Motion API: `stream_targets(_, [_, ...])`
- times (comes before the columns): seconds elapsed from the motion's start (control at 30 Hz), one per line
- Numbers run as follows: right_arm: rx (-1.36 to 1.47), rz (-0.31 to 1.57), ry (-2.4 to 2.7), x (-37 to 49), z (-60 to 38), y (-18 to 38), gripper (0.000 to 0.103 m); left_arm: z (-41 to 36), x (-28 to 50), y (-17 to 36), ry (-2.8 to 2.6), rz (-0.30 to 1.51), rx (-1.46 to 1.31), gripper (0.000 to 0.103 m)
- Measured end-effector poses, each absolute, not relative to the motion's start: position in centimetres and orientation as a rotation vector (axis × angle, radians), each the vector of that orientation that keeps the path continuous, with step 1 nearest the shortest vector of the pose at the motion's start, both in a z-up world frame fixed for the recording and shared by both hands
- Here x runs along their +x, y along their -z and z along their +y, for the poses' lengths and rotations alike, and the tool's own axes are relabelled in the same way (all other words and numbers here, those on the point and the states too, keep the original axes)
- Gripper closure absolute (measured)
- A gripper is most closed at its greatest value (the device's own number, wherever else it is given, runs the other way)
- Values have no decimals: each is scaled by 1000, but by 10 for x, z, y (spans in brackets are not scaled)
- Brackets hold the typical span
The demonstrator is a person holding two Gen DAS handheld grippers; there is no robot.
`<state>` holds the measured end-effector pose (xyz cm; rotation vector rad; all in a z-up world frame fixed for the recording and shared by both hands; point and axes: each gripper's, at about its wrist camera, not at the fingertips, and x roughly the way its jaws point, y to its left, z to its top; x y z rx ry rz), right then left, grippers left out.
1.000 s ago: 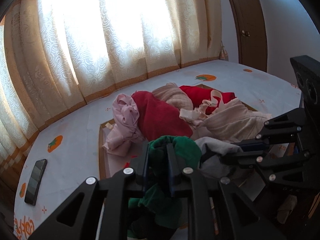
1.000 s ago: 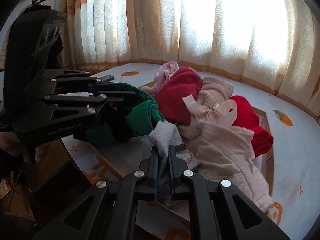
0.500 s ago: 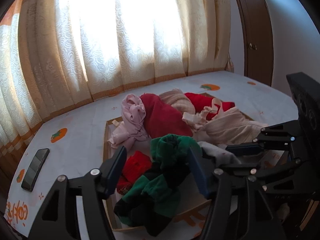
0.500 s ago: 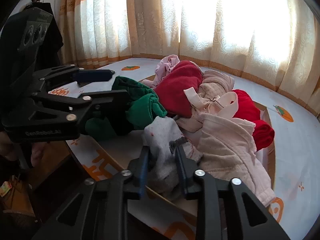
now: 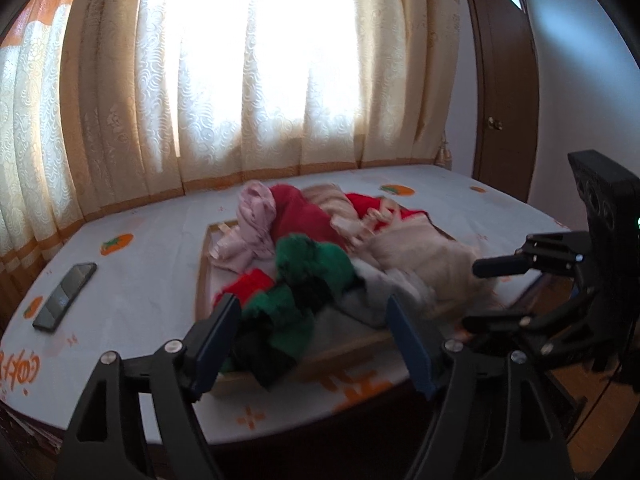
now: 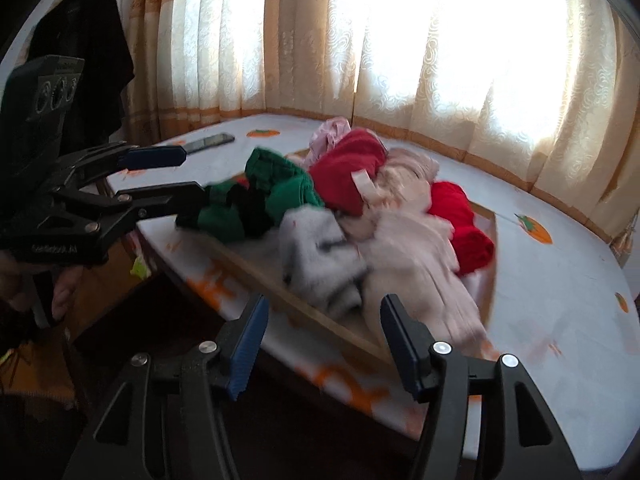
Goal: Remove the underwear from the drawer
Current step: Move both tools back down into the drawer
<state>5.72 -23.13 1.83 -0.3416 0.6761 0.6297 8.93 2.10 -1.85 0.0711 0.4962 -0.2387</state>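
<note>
Soft cloth underwear (image 5: pixel 304 264); pale wood tray (image 6: pixel 280 280); glossy phone (image 5: pixel 64 298)

My left gripper (image 5: pixel 310 332) is matte black plastic with triangular cut-outs in its two angular arms, round silver screw heads at the joints, and ribbed blue pads (image 5: pixel 408 346) lining the inside of each finger. My right gripper (image 6: pixel 320 344) is built the same, black with silver screws and blue pads (image 6: pixel 246 350). Seen from the right wrist, the left unit carries a boxy black housing (image 6: pixel 44 92) with three round openings on its face and small pale lettering, too blurred to read, on its side plate.
</note>
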Motion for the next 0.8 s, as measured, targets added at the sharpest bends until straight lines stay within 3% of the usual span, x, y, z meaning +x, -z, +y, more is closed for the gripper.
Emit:
stream_targets(0.37, [-520,912,-651,0,-273,18,42,-8,57,57,353,640,122,24])
stream_targets(0.5, [-615,1010,-675,-11,-278,37,42,-21,49,69,397,699,153,14])
stream_targets(0.8, [-730,1266,-736,-3,-281,81,42,-52,37,90,495,799,258,14])
